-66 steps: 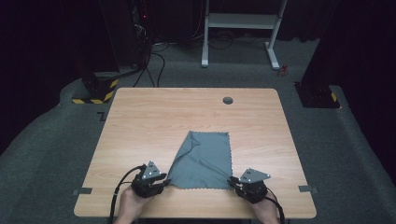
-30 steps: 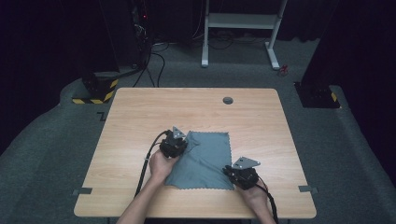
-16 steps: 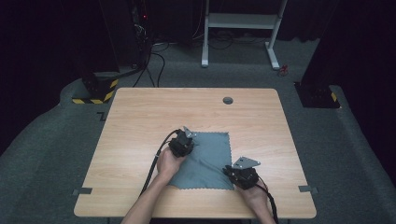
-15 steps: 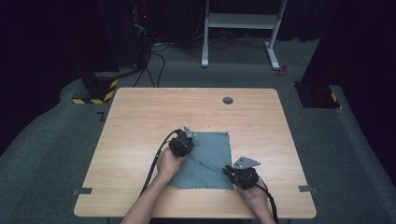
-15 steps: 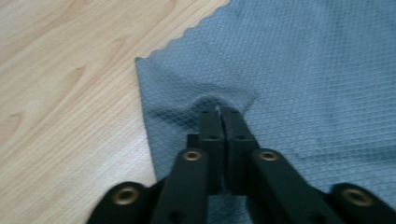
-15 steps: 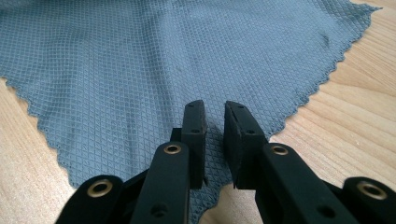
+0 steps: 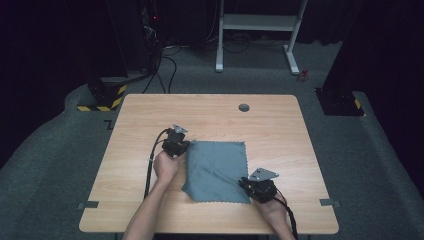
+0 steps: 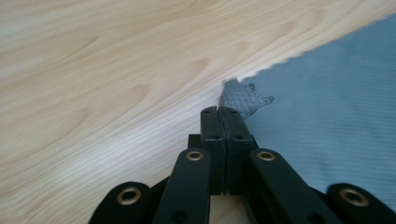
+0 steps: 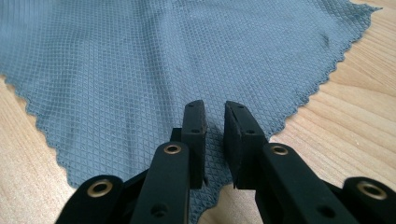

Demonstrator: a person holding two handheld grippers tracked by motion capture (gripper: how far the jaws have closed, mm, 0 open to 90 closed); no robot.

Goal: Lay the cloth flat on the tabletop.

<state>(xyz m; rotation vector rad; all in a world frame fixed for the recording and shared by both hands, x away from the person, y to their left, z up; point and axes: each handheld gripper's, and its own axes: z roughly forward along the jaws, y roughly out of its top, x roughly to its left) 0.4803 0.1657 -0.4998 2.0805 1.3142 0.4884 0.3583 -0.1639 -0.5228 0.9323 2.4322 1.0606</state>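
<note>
Nearest the person, the right gripper (image 7: 260,184) rests at the near right corner of the grey cloth (image 7: 217,170), its jaws a narrow gap apart with the cloth lying under them, not pinched. The cloth lies flat on the bench (image 7: 280,130), nearly square (its slightly longer side runs from the person away). At its far left corner, the left gripper (image 7: 176,142) has its jaws closed on the corner tip (image 8: 243,98).
</note>
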